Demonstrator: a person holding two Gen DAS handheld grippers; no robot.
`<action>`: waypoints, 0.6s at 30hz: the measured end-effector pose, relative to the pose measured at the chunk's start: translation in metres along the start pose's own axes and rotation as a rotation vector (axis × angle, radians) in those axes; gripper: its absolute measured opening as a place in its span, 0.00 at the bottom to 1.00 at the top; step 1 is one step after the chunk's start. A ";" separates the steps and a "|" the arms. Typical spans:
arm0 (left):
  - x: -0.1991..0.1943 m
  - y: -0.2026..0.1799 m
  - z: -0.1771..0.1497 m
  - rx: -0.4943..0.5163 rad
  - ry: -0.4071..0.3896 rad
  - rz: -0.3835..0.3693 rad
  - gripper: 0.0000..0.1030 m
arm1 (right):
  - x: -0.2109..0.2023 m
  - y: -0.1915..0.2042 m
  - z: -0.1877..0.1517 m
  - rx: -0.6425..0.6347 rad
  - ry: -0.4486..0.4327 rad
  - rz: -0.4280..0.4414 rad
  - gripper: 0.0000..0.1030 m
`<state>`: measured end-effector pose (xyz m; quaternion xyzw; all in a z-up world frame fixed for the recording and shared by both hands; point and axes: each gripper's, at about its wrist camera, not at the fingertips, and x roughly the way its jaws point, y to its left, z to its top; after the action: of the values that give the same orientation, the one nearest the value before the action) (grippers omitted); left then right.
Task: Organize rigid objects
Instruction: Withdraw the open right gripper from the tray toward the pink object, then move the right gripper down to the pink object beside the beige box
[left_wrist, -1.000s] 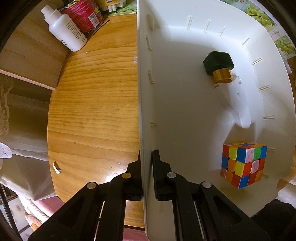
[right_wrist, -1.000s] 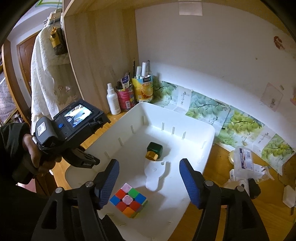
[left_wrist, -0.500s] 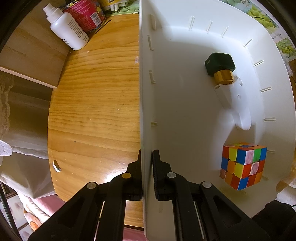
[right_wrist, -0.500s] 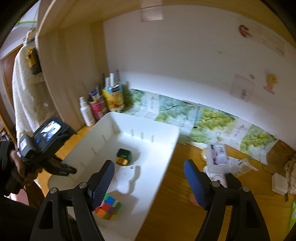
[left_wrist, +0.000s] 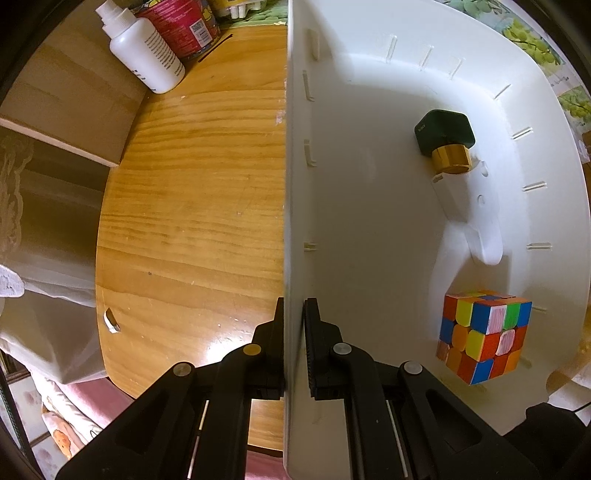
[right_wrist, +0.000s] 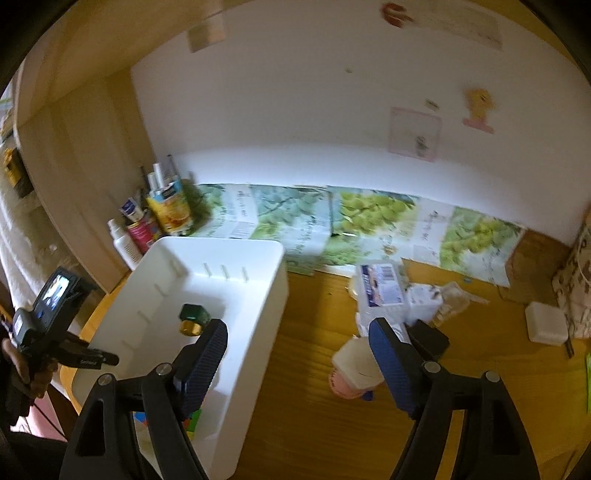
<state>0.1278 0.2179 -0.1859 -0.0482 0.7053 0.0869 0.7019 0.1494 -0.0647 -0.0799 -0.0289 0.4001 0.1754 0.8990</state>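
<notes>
**Bin pinned at its rim while the free gripper heads for the clutter**

Warm, grainy wooden desk runs under both views, backed by a white wall with grape-print paper along its foot. On it sits a white rectangular plastic bin (left_wrist: 369, 221), filling the right half of the left wrist view. The left gripper (left_wrist: 293, 325) points straight down and is clamped on the bin's near wall, one black finger outside, one inside, the rim pinched between them. Inside the bin lie a dark green bottle with a gold collar (left_wrist: 445, 138) at upper right, a white plastic handle-shaped piece (left_wrist: 476, 218) touching it just below, and a multicoloured puzzle cube (left_wrist: 484, 336) at lower right.

In the right wrist view the right gripper (right_wrist: 297, 360) has its blue-padded fingers spread wide with nothing between them. It hangs over bare wood between the bin (right_wrist: 258, 295) on the left and a loose pile at centre right: a clear flat box with a blue label (right_wrist: 380, 288), a white and pink container (right_wrist: 354, 369) partly behind the right finger, and crumpled clear wrapping. A small white box (right_wrist: 546, 323) sits well apart at far right.

The step looks like reaching for the next item to bin. Doing it well probably means choosing one piece, most likely the white and pink container nearest the fingers, centring it between the pads, and closing on a firm flat side rather than the wrapping. The left grip should keep the bin steady.
</notes>
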 end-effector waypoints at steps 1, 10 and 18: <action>0.000 0.000 0.000 -0.004 0.000 -0.001 0.07 | 0.002 -0.006 -0.001 0.018 0.010 -0.005 0.77; 0.003 0.000 -0.004 -0.037 0.001 0.010 0.09 | 0.023 -0.054 -0.015 0.194 0.106 -0.018 0.77; 0.005 0.001 -0.006 -0.070 0.002 0.013 0.09 | 0.047 -0.090 -0.031 0.360 0.209 -0.003 0.77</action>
<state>0.1220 0.2179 -0.1908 -0.0679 0.7029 0.1160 0.6985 0.1872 -0.1413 -0.1430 0.1134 0.5162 0.0957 0.8435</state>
